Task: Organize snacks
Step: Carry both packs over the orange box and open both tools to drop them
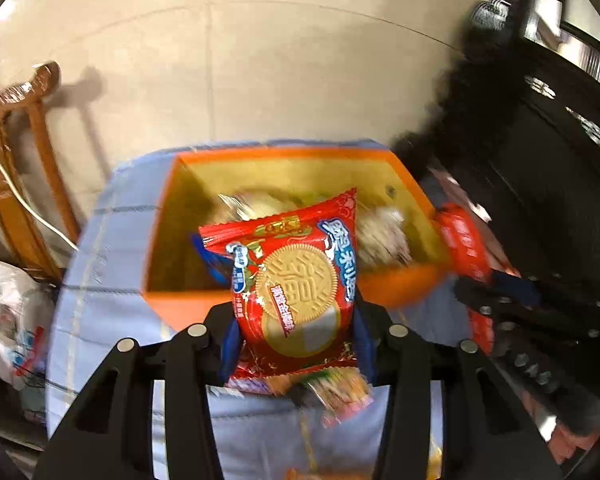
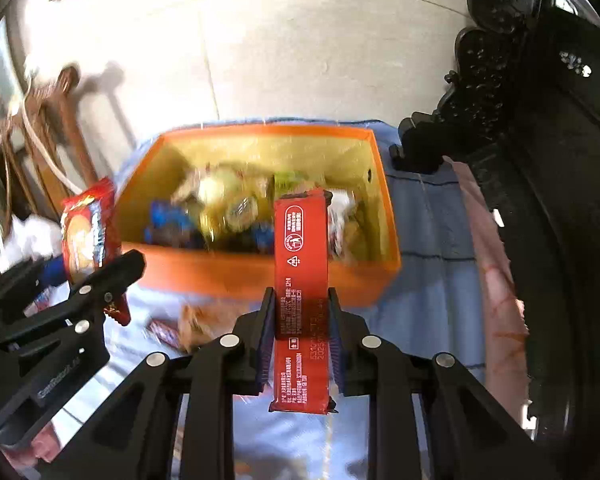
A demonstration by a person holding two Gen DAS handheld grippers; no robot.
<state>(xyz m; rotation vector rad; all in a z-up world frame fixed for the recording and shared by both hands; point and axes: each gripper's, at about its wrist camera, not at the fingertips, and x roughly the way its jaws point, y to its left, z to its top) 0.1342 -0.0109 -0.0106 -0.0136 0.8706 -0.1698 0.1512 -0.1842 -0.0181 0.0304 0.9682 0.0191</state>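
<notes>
Left gripper (image 1: 296, 312): jaws pinching a red biscuit packet (image 1: 296, 280) — held above the box's near wall.
Right gripper (image 2: 301, 320): jaws clamped on a red snack bar (image 2: 300, 264), upright.
Orange box (image 2: 228, 272): on blue cloth (image 2: 428, 280), holding assorted snacks.
Loose wrappers (image 2: 188, 326): on cloth before box — blurred.

Orange box (image 2: 260, 276), yellow inside; red biscuit packet (image 1: 300, 280), golden round biscuit print; plain red bar wrapper (image 2: 300, 248), white print; blue cloth (image 1: 100, 280).

Snacks in the orange box (image 2: 260, 272) blurred beyond telling, loose packets (image 2: 188, 326) on the bench smeared, red bar's (image 2: 300, 264) print unreadable
</notes>
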